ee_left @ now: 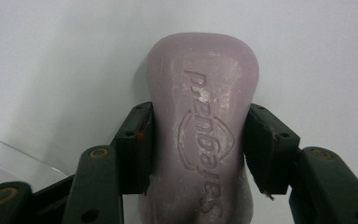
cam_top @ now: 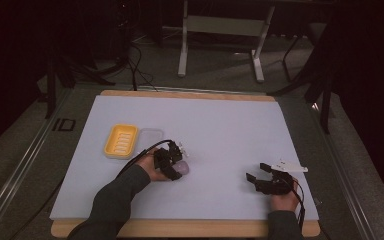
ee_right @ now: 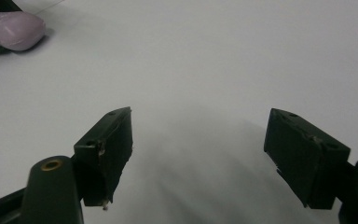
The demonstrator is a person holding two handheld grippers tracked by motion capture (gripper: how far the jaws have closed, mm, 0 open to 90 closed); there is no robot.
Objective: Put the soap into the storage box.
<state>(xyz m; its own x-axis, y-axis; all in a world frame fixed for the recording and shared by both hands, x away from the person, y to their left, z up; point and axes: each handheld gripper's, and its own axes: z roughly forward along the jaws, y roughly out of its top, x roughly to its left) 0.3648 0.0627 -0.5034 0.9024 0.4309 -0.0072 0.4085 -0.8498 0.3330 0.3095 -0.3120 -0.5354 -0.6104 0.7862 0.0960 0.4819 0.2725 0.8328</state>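
A pale purple bar of soap (ee_left: 203, 116) with embossed lettering lies on the white table sheet, and my left gripper (ee_left: 198, 149) is shut on its two long sides. In the high view the soap (cam_top: 182, 169) pokes out to the right of the left gripper (cam_top: 172, 162), left of the table's middle. Far off in the right gripper view the same soap (ee_right: 11, 29) shows at the top left. My right gripper (cam_top: 257, 172) rests near the front right of the sheet, its jaws wide apart with nothing between them (ee_right: 198, 140).
A yellow ribbed soap dish (cam_top: 121, 140) lies at the left of the sheet, with a clear lid or tray (cam_top: 150, 136) beside it on its right. A clear plastic edge (ee_left: 14, 154) shows close to the left gripper. The white sheet (cam_top: 220, 125) covers a wooden table.
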